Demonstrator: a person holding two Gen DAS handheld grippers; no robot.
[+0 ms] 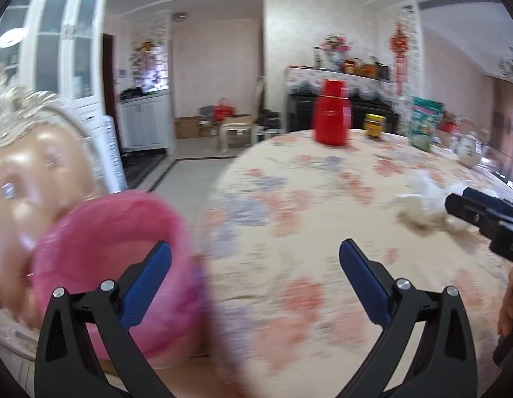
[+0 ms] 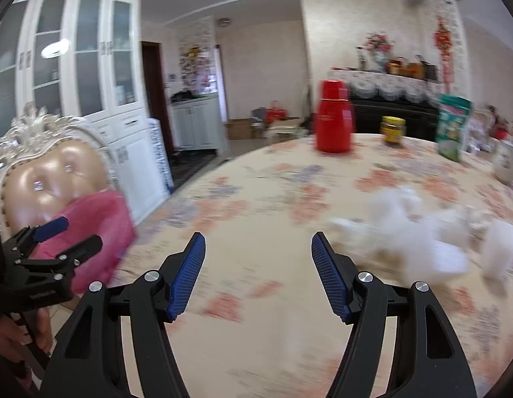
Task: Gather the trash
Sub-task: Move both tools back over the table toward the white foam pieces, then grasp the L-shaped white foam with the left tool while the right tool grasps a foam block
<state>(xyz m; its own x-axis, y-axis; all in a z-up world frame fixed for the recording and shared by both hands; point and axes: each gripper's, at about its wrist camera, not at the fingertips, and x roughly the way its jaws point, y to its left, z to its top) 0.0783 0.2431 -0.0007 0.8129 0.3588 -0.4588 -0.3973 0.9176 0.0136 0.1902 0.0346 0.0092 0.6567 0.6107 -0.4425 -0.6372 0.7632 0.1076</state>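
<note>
We were between pickups. Our left gripper (image 1: 255, 277) hung over the near edge of the tabletop (image 1: 289, 179) with its jaws wide apart and nothing between them, just beside the pink bin (image 1: 124, 232) that sat on the padded chair (image 1: 31, 165). Our right gripper (image 2: 258, 275) also had its jaws apart and empty, held over the flowered cloth. The trash, a loose heap of crumpled white tissues (image 2: 419, 232), lay on the tabletop just to the right of the right gripper; both views were smeared, so we could not tell the pieces apart. A red flask (image 2: 334, 122), a jar (image 2: 393, 131) and a green packet (image 2: 453, 126) stood well apart from it at the far side. We judged the next move to be the right gripper's: swing toward the tissues, come down over one clump, close gently on it, then carry it across to the bin.
</note>
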